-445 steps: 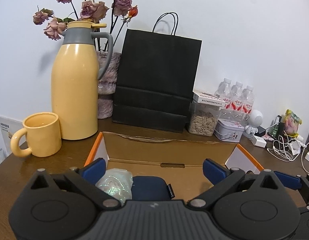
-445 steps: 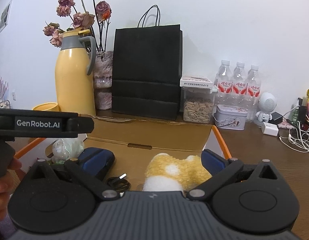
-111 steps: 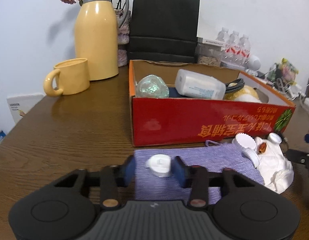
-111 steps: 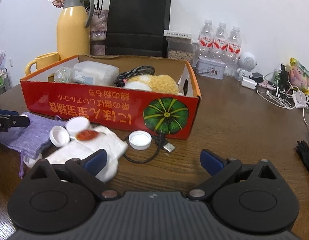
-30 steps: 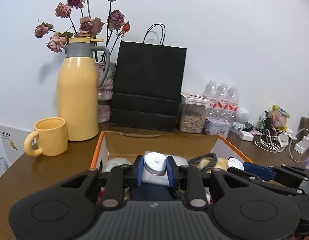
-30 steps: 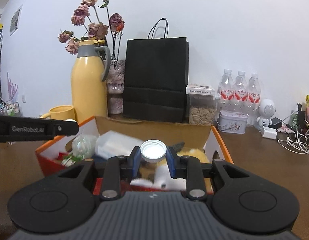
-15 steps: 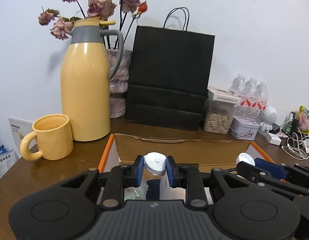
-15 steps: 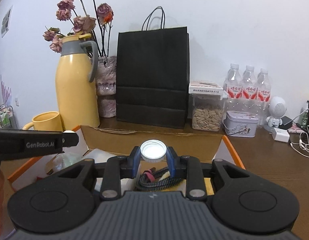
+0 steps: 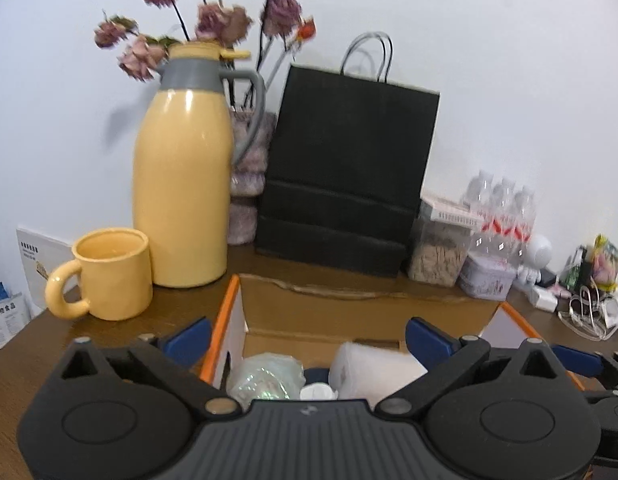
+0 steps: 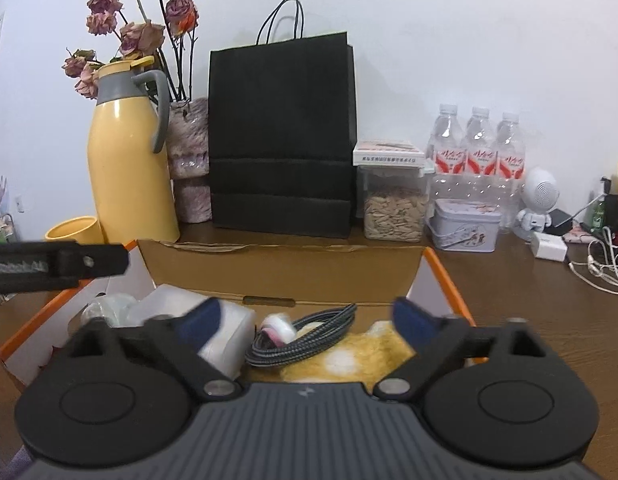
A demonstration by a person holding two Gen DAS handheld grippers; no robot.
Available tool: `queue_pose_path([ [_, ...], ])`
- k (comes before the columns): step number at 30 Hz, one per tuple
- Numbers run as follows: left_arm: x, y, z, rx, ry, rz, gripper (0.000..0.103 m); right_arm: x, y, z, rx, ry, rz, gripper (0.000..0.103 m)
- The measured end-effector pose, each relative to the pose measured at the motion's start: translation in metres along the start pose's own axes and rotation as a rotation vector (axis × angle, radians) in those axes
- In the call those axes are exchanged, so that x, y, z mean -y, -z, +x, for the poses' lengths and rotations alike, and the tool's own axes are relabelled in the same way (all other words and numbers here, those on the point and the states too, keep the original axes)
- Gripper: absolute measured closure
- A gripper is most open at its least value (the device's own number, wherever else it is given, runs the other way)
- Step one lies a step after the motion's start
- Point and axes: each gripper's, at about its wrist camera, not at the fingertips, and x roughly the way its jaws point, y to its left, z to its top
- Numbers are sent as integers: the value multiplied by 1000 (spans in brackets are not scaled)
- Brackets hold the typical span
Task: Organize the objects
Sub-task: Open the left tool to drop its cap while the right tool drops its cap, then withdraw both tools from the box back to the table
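Both grippers hover over the open cardboard box (image 9: 349,312), which also shows in the right wrist view (image 10: 285,268). My left gripper (image 9: 307,338) is open and empty; a white cap (image 9: 317,392) lies below it in the box, between a shiny clear ball (image 9: 265,376) and a white packet (image 9: 377,366). My right gripper (image 10: 307,318) is open and empty; a white bottle cap (image 10: 279,328) lies in the box beside a coiled black cable (image 10: 305,340), on a yellow plush toy (image 10: 369,354). The left gripper's body (image 10: 57,266) crosses the right wrist view at left.
Behind the box stand a yellow thermos (image 9: 185,188), a yellow mug (image 9: 109,280), a black paper bag (image 9: 349,176), a seed jar (image 10: 393,204), a small tin (image 10: 463,230), three water bottles (image 10: 477,156) and a white robot toy (image 10: 539,200). Chargers and cables (image 10: 589,260) lie at right.
Both grippers have opened since half a second ago. The white cap held by the left one and the bottle cap held by the right one have dropped into the box.
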Motion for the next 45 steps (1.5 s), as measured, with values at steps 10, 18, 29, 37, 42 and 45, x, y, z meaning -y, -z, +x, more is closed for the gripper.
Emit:
queue_pose_path([
  [10, 2, 1, -4, -14, -10, 5, 0, -5, 1, -10, 16, 15, -32, 0],
  [18, 3, 7, -18, -4, 3, 19, 0, -8, 7, -32, 50, 10, -58, 0],
  [29, 2, 28, -49, 6, 33, 74, 0, -2, 38, -71, 56, -7, -93, 0],
  [37, -5, 53, -74, -14, 33, 98, 0, 0, 63, -94, 27, -6, -105, 0],
  [42, -11, 70, -80, -94, 32, 115, 0, -4, 75, -104, -4, -19, -126, 0],
  [45, -15, 76, -81, -149, 29, 124, 0, -11, 81, -107, -38, -39, -161, 0],
])
